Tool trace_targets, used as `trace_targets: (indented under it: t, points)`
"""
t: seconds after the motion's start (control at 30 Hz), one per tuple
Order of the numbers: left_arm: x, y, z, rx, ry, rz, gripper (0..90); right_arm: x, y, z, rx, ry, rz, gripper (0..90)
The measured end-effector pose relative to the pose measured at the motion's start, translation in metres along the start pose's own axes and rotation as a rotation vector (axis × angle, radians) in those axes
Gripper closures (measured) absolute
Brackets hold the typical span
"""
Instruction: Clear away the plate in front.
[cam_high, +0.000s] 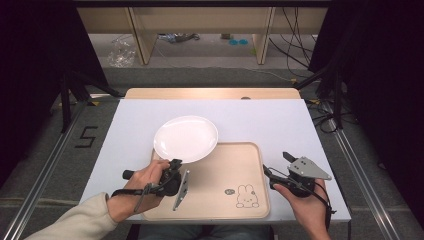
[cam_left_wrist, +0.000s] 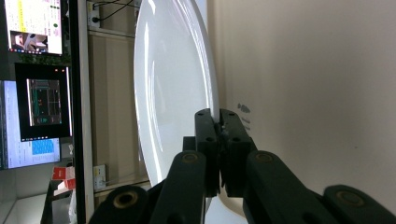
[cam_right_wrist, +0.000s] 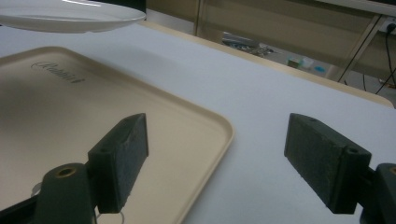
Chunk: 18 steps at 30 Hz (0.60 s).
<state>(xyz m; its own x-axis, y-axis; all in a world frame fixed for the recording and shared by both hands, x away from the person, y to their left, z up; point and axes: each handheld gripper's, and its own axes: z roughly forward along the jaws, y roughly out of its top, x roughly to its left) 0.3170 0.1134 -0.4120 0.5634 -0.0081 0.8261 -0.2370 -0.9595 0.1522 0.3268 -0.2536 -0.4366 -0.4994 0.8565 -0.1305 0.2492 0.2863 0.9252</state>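
A white plate (cam_high: 185, 138) hangs tilted over the far left corner of the beige tray (cam_high: 220, 185). My left gripper (cam_high: 175, 162) is shut on the plate's near rim, turned on its side. In the left gripper view the jaws (cam_left_wrist: 219, 119) pinch the plate's (cam_left_wrist: 173, 84) edge, with the tray (cam_left_wrist: 303, 93) to its right. My right gripper (cam_high: 276, 164) stands open just off the tray's right edge with nothing between its fingers. The right gripper view has its jaws (cam_right_wrist: 219, 144) spread over the tray's (cam_right_wrist: 93, 102) corner, and the plate (cam_right_wrist: 70, 16) is at top left.
The tray lies at the front of a white tabletop (cam_high: 260, 120) and bears a rabbit print (cam_high: 246, 196) near its front right. Wooden shelving stands beyond the table's far edge. Monitors (cam_left_wrist: 37, 93) stand to one side in the left gripper view.
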Motion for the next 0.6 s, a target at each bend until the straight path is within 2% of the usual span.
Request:
trace_targets:
  t: [0.07,0.5,0.6]
  points:
    - [-0.002,0.001,-0.002,-0.007,0.0,0.001,87.6,0.001,0.0,0.0,0.01,0.007,0.013,22.8]
    - [-0.014,0.011,-0.01,-0.036,-0.025,0.034,87.6,0.0,0.0,0.001,0.012,0.002,0.0,22.9]
    - [-0.016,0.014,-0.012,-0.046,-0.031,0.04,87.6,0.001,-0.001,0.001,0.016,0.007,0.013,22.9]
